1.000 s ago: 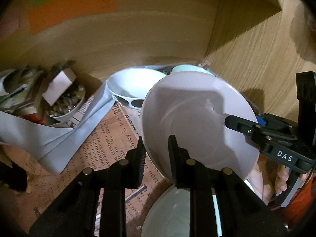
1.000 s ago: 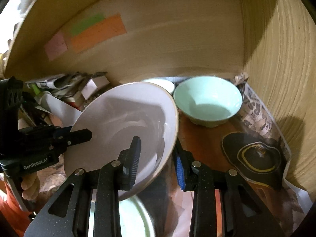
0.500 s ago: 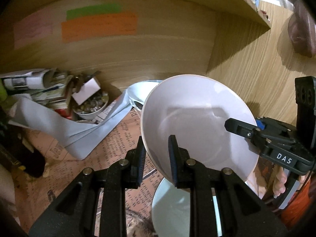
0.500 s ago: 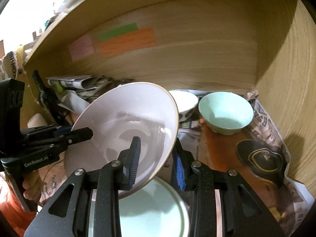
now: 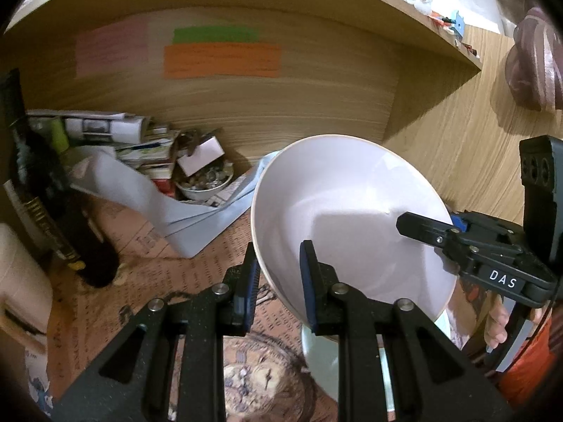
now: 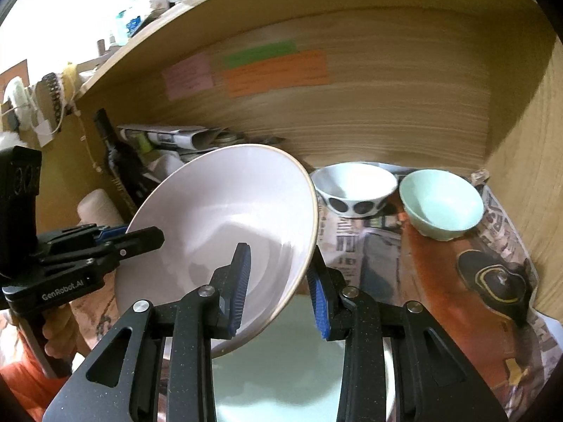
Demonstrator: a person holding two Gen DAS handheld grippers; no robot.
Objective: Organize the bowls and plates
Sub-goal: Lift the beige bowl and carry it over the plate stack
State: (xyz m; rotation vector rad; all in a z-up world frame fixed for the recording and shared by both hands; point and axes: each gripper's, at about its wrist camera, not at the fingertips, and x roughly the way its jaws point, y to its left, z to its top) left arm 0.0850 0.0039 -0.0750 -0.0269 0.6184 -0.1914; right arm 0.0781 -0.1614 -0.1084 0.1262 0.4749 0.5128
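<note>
The left gripper [image 5: 276,281] is clamped on 1 rim of the pale bowl [image 5: 345,211], the right gripper [image 6: 279,288] on the opposite rim. The bowl is held tilted above a pale plate [image 6: 281,369]. Both grips should be kept level and lowered together.

We see the shelf's right back corner taken by a spotted bowl [image 6: 353,190] and a mint bowl [image 6: 441,204], with a dark lid [image 6: 496,281] near the right edge. The left back corner is blocked by stacked papers [image 5: 116,140], a cluttered small bowl [image 5: 206,183] and a dark bottle [image 5: 42,183]. Bare newspaper lining [image 5: 183,267] along the front middle leaves passage.
</note>
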